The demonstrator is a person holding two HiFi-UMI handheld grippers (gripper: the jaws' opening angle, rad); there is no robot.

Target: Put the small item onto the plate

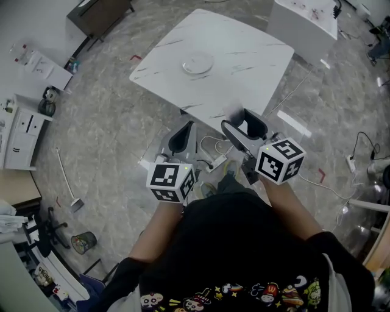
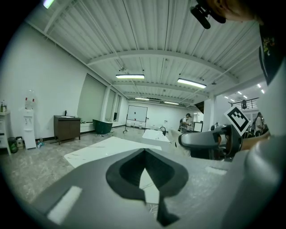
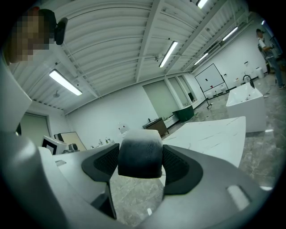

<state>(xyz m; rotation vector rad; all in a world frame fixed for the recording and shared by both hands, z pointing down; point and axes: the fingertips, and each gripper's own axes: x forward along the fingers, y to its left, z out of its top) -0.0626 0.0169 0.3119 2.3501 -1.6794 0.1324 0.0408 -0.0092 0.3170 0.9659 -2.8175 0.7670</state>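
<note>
A round white plate lies on the white marble-look table, well ahead of both grippers. My right gripper is held low near the table's near edge. In the right gripper view it is shut on a small dark, rounded item clamped between its pads. My left gripper hangs beside it, to the left; in the left gripper view its jaws meet with nothing between them. The table shows beyond them, and the right gripper shows at that view's right.
White cables lie on the stone floor below the grippers. A white counter stands behind the table at the right. A dark cabinet and a white cabinet line the left side, with a bin nearby.
</note>
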